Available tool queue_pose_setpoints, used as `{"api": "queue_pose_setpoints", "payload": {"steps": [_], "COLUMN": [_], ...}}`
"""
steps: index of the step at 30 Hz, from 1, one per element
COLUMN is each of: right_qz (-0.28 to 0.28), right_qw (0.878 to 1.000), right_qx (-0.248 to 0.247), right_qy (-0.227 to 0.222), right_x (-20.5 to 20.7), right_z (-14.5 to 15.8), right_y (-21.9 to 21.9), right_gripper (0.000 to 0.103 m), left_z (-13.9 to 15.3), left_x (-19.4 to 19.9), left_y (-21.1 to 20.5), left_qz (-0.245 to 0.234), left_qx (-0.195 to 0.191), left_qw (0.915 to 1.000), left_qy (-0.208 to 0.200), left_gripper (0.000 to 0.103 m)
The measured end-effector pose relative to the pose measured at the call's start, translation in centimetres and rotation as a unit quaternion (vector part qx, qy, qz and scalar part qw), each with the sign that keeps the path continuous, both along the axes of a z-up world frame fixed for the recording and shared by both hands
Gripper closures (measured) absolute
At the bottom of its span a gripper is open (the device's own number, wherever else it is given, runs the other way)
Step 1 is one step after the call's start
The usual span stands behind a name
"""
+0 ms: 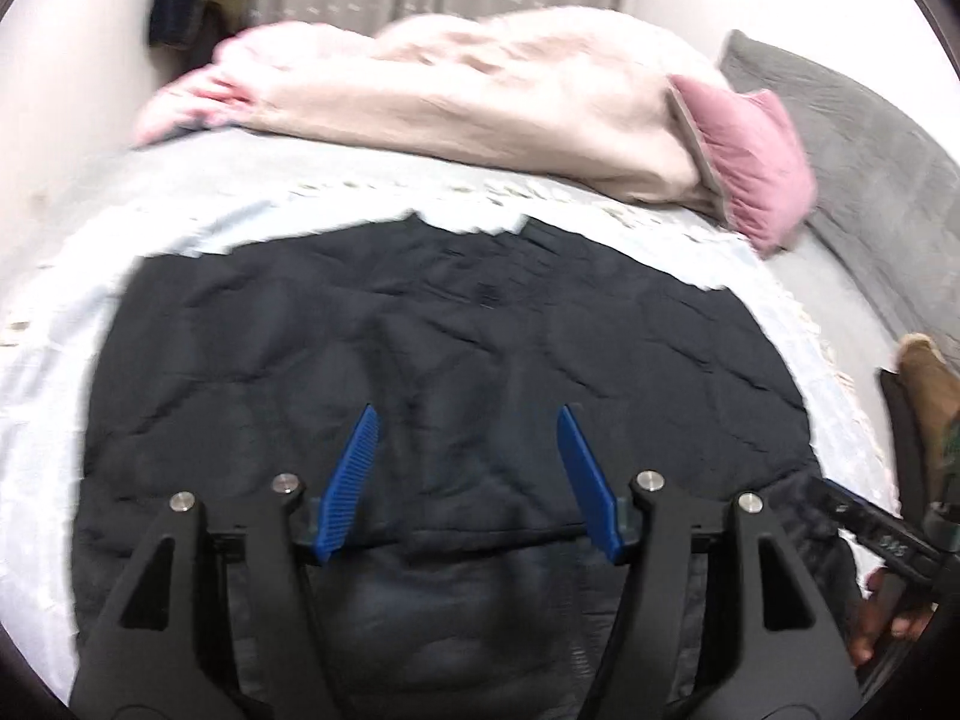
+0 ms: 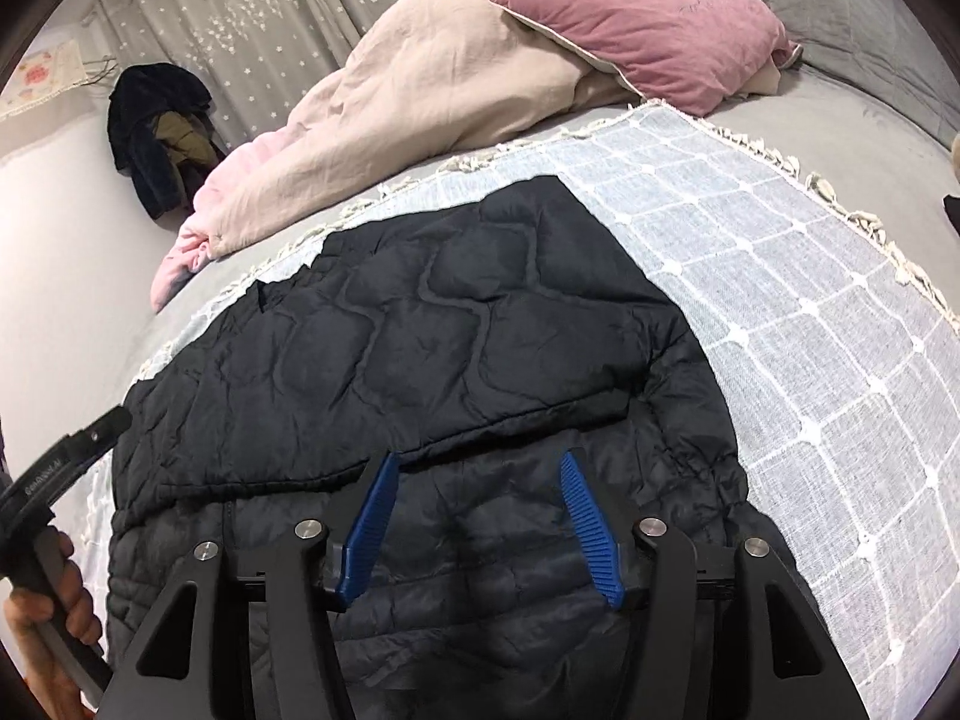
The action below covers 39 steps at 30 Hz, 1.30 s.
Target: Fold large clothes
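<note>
A large black quilted jacket [image 1: 444, 348] lies spread on a pale blue checked blanket [image 1: 54, 372] on the bed. It also shows in the right wrist view [image 2: 432, 324], with a folded edge running across its near part. My left gripper [image 1: 468, 420] is open and empty, hovering over the jacket's near part. My right gripper [image 2: 477, 468] is open and empty, just above the folded edge. The blanket [image 2: 798, 324] shows to the right of the jacket.
A crumpled beige duvet [image 2: 432, 102] and a pink cushion [image 2: 654, 18] lie at the far side of the bed. Dark clothes [image 2: 162, 132] hang by the curtain. A grey headboard pillow [image 1: 852, 168] is at right.
</note>
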State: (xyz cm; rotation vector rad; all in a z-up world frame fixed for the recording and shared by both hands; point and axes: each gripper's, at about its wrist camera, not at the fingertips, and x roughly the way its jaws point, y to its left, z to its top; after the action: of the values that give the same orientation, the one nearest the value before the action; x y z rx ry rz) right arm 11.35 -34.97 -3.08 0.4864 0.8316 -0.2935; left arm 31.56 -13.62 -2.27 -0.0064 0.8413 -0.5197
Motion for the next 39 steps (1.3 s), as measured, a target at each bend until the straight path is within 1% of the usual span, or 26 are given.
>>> {"api": "queue_pose_setpoints", "payload": {"steps": [1,3,6,7,9,11,12,13,14,17,19,21,23,26,28,29,31,36,39], "right_qz": [0.000,-0.002,-0.009,-0.012,-0.019,-0.022,-0.022,-0.021,-0.021,-0.022,-0.021,-0.017,-0.010,0.015,0.037,0.052,0.074,0.116,0.123], "right_qw": [1.000,1.000,1.000,1.000,1.000,1.000,1.000,1.000,1.000,1.000,1.000,1.000,1.000,0.999,0.998,0.997,0.996,0.992,0.991], "right_qx": [0.001,0.004,0.010,0.012,0.016,0.017,0.017,0.016,0.015,0.015,0.015,0.004,-0.010,-0.037,-0.051,-0.054,-0.049,-0.044,-0.043], "right_qy": [0.003,0.007,0.005,0.004,0.002,0.000,-0.002,-0.005,-0.006,-0.007,-0.013,-0.015,-0.018,-0.012,-0.011,-0.014,-0.017,0.008,0.021], "right_x": [0.1,0.1,0.0,-0.1,-0.3,-0.5,-0.6,-0.8,-0.8,-1.3,-1.8,-2.5,-3.4,-4.9,-6.1,-7.0,-8.8,-13.7,-16.3], "right_z": [-0.2,-0.4,-0.5,-0.5,-0.5,-0.3,-0.2,-0.1,0.1,0.8,1.5,2.6,3.6,5.1,6.0,6.5,7.1,8.1,8.5], "right_y": [-0.1,-0.2,-0.6,-0.7,-1.2,-1.6,-1.7,-1.8,-1.8,-1.7,-1.5,-1.1,-0.6,0.5,1.1,1.4,1.7,1.1,0.1], "right_gripper": [0.045,0.045,0.045,0.045,0.045,0.045,0.045,0.045,0.045,0.044,0.042,0.036,0.033,0.031,0.030,0.029,0.028,0.027,0.027], "left_z": [-0.7,-2.8,-6.0,-6.6,-6.7,-6.1,-5.5,-5.1,-4.5,-2.2,-0.9,0.2,1.4,2.4,3.1,3.6,4.1,4.5,4.0], "left_x": [0.5,1.9,3.5,3.5,3.1,2.4,1.9,1.3,0.8,-1.6,-2.6,-3.9,-5.3,-7.0,-8.5,-9.4,-10.6,-14.0,-16.2], "left_y": [-0.5,-1.0,-0.7,-0.3,0.4,0.8,1.0,1.3,1.6,3.2,4.3,5.6,7.5,10.4,12.7,14.1,15.9,20.3,22.2], "left_qz": [-0.012,-0.024,-0.006,-0.003,0.001,0.009,0.012,0.013,0.015,0.018,0.012,0.008,0.006,0.017,0.026,0.030,0.034,0.033,0.029], "left_qx": [-0.005,-0.012,-0.003,-0.010,-0.027,-0.029,-0.028,-0.024,-0.022,-0.008,-0.003,-0.002,-0.008,-0.018,-0.024,-0.019,-0.003,0.032,0.062], "left_qw": [0.9999,0.9987,0.9961,0.9954,0.9943,0.9921,0.9907,0.9898,0.9895,0.9908,0.9916,0.9915,0.9916,0.9911,0.9920,0.9935,0.9950,0.9950,0.9940], "left_qy": [0.009,0.044,0.088,0.096,0.103,0.122,0.133,0.140,0.142,0.134,0.129,0.130,0.129,0.131,0.121,0.108,0.094,0.089,0.086], "left_gripper": [0.039,0.039,0.039,0.039,0.039,0.035,0.025,0.019,0.019,0.019,0.016,0.010,0.009,0.009,0.009,0.009,0.009,0.009,0.009]}}
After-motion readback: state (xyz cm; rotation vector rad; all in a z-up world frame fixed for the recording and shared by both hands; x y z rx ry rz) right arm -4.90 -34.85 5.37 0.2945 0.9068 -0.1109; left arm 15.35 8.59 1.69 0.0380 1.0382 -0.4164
